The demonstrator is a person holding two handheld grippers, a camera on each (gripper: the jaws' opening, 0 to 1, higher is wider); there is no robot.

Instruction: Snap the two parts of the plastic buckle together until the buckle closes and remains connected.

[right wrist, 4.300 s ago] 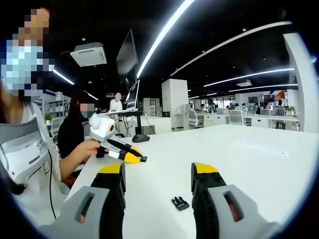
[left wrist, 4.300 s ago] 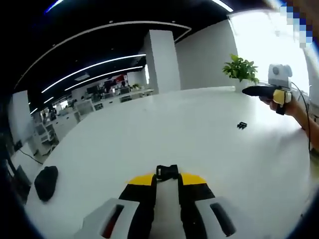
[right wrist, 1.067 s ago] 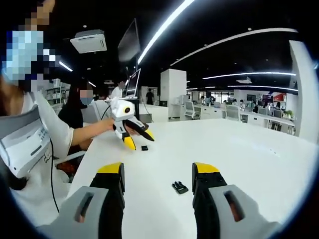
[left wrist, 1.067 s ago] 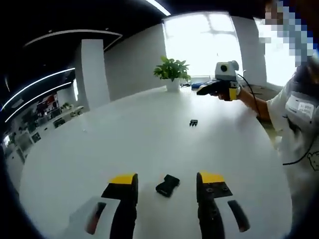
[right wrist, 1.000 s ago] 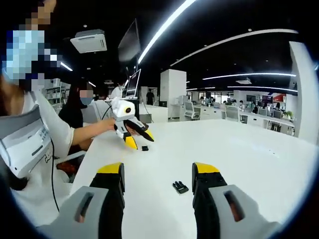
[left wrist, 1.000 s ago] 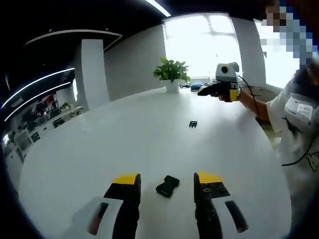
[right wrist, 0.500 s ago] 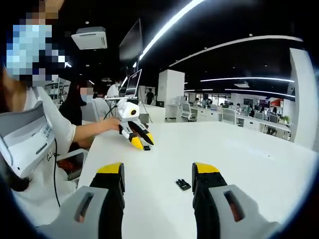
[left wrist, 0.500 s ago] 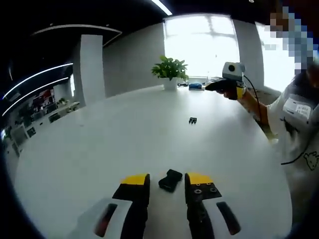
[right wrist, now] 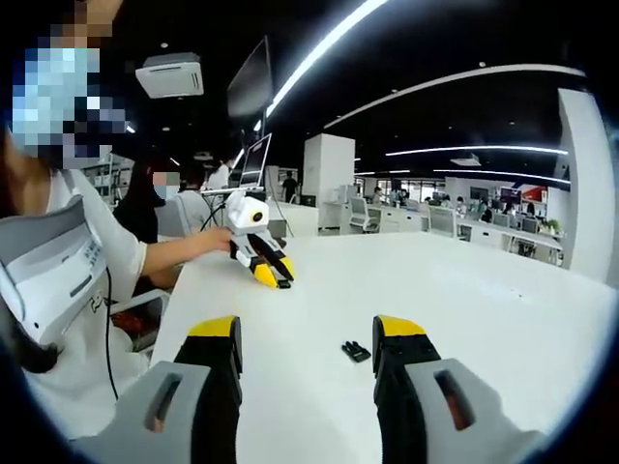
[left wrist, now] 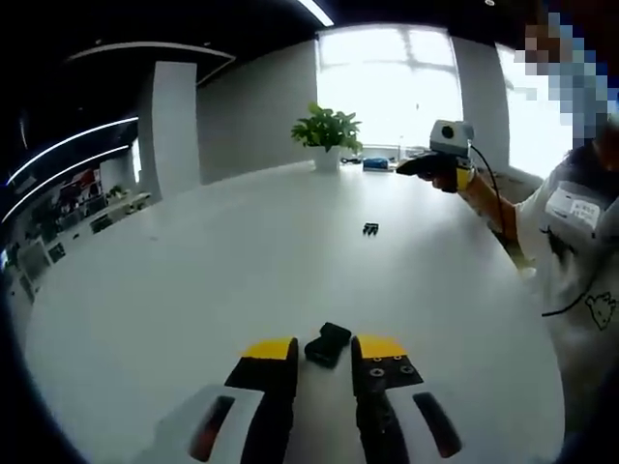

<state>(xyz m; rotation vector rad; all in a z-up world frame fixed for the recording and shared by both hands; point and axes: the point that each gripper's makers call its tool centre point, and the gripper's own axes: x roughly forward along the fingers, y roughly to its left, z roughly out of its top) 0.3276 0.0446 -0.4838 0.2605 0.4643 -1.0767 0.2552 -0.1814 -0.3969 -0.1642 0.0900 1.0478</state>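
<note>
My left hand-held gripper (left wrist: 323, 350) down at the white bench (left wrist: 193, 261), jaws narrowed around the socket half (left wrist: 328, 344), not clearly clamped | pronged half (left wrist: 369, 229) lies well off, near my raised right hand-held gripper (left wrist: 406, 170) | right gripper view: right hand-held gripper (right wrist: 308, 340) wide apart, holding nothing, pronged half (right wrist: 355, 351) between its tips, potted plant (left wrist: 327, 133) out of frame.

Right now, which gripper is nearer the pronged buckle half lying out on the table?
Right. The right gripper frames the pronged buckle half; the left gripper sits across the table at the socket half.
</note>
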